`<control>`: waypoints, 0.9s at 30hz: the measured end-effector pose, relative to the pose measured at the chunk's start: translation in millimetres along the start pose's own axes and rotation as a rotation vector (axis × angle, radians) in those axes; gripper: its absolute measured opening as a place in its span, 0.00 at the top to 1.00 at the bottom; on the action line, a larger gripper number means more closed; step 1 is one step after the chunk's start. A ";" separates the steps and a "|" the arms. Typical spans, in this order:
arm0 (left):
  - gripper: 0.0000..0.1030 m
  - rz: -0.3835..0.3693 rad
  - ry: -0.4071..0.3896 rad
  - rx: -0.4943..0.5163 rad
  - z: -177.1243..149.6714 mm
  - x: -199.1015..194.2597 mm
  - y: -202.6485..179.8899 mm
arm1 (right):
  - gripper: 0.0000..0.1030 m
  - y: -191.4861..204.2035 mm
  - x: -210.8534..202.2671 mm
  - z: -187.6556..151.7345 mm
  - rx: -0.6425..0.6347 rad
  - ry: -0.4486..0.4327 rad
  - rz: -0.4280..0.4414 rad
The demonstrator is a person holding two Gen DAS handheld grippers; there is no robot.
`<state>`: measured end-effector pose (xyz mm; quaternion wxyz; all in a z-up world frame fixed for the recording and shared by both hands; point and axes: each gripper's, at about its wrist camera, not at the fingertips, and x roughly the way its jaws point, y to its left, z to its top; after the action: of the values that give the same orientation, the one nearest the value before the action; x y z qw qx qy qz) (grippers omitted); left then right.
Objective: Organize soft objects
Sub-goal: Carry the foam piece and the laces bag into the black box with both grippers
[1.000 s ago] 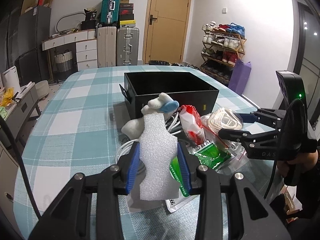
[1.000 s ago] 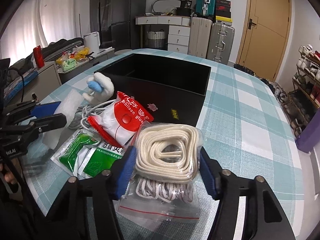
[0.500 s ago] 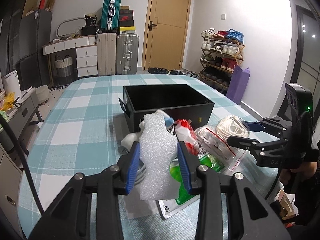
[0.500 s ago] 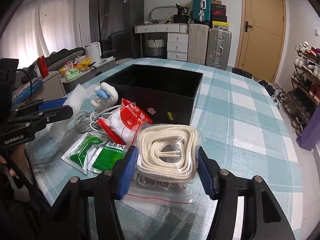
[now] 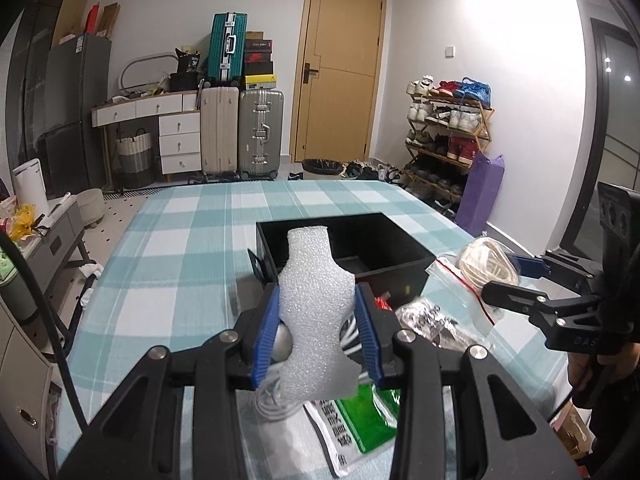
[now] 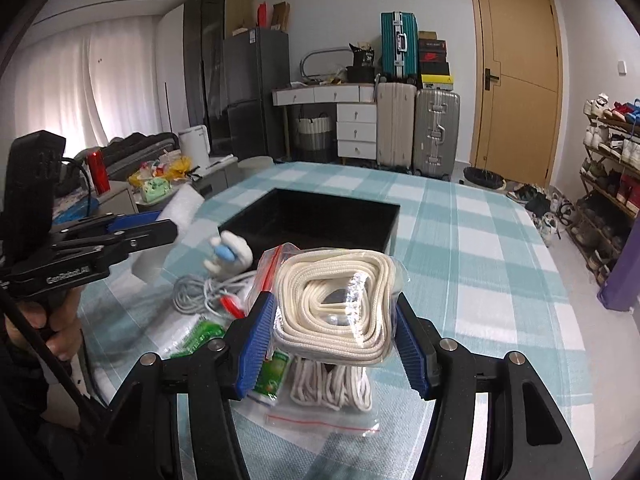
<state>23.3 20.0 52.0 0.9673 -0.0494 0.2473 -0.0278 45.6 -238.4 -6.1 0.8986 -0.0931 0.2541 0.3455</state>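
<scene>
Both grippers are rising above the teal checked tablecloth (image 6: 480, 240): left gripper (image 5: 317, 330) clamping a white foam piece (image 5: 316, 312), right gripper (image 6: 335, 330) squeezing a clear bag of cream rope (image 6: 340, 304), before the black rectangular box (image 6: 312, 220).

My left wrist camera looks forward and downward along its fingers, close above the checked table (image 5: 168, 248), toward the door (image 5: 340, 76). My right wrist camera does likewise, angled toward the fridge (image 6: 252, 92). Both views share the black box (image 5: 384, 248) and each catches the other gripper.
</scene>
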 end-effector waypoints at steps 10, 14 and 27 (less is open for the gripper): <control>0.65 0.011 -0.012 0.006 20.2 16.5 3.0 | 0.43 4.8 0.0 22.3 -0.017 -0.034 0.008; 0.65 0.014 -0.010 0.001 29.4 26.3 3.5 | 0.43 3.2 7.9 29.5 -0.020 -0.030 0.008; 0.65 0.010 0.022 -0.008 45.6 58.8 -1.1 | 0.43 -10.4 36.4 45.0 0.005 0.003 0.008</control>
<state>96.7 18.0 64.0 0.9645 -0.0517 0.2581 -0.0225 93.2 -209.9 13.3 0.8971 -0.0904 0.2565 0.3482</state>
